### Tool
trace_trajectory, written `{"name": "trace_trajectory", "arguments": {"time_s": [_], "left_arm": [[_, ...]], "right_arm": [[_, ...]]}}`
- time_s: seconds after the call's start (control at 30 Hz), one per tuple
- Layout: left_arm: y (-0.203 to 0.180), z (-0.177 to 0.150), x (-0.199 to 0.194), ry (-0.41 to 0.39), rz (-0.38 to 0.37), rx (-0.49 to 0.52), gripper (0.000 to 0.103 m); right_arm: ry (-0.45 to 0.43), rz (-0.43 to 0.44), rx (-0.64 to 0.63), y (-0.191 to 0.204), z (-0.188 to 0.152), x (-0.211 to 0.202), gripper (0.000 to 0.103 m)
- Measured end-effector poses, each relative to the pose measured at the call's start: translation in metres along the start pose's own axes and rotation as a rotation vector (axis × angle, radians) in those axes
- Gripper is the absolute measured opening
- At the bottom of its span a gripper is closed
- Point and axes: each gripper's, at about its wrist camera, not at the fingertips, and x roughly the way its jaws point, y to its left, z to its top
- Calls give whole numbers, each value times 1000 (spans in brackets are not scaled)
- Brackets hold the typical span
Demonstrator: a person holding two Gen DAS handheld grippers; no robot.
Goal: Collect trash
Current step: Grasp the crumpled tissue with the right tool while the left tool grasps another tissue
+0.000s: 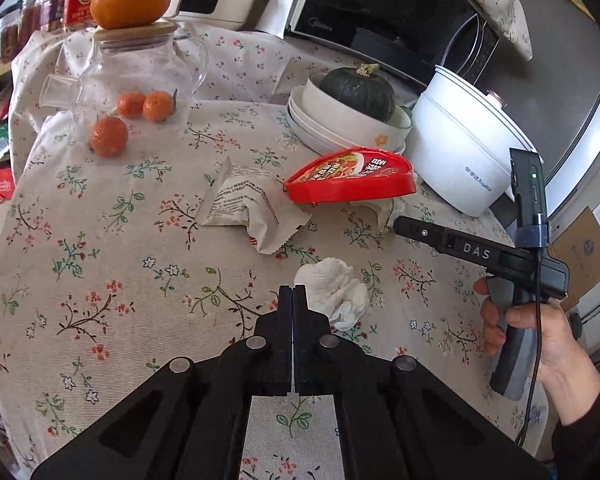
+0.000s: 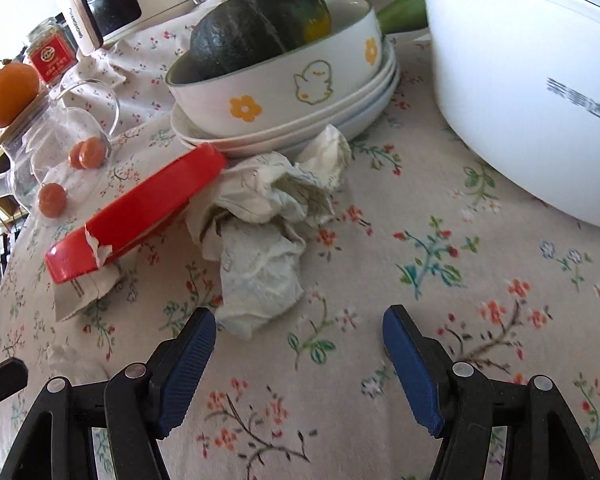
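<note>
Crumpled white tissue (image 2: 268,232) lies just beyond the right gripper's (image 2: 298,332) parted fingers.

Bright daylight, fisheye warp, slight blur

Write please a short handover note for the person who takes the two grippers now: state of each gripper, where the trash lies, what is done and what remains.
Left gripper: fingers shut, holding nothing, just beside the white tissue ball.
Right gripper: fingers open, empty, low over the tablecloth, pointed at the crumpled paper.
Trash on the table: the tissue ball, the crumpled paper against the stacked plates, the red container partly resting on that paper, the empty snack wrapper.
Done: nothing visibly collected; no bin in view.
Left: pick up all four pieces. The crumpled paper looks like the right gripper's nearest target.
</note>
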Motion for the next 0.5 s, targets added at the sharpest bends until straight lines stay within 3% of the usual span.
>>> {"name": "trace_trajectory", "arguments": {"time_s": [0.1, 0.13, 0.17, 0.23, 0.27, 0.3, 0.5], "left_arm": [[1, -1, -5, -17, -11, 12, 1], [1, -1, -6, -18, -11, 11, 2], [0, -1, -5, -11, -12, 11, 9], [-1, -1, -3, -7, -16, 9, 34], [-3, -1, -3, -16, -12, 10, 52], [-5, -1, -3, -23, -9, 18, 58], [-16, -2, 17, 15, 4, 54, 58]], "right_arm": [[-29, -19, -28, 11, 9, 11, 70], [-36, -22, -36, 14, 12, 14, 63], [-42, -26, -43, 15, 14, 16, 49], [-32, 1, -55, 18, 17, 19, 25], [-22, 16, -59, 18, 17, 21, 21], [-19, 22, -66, 18, 16, 19, 19], [3, -5, -96, 2, -2, -5, 16]]}}
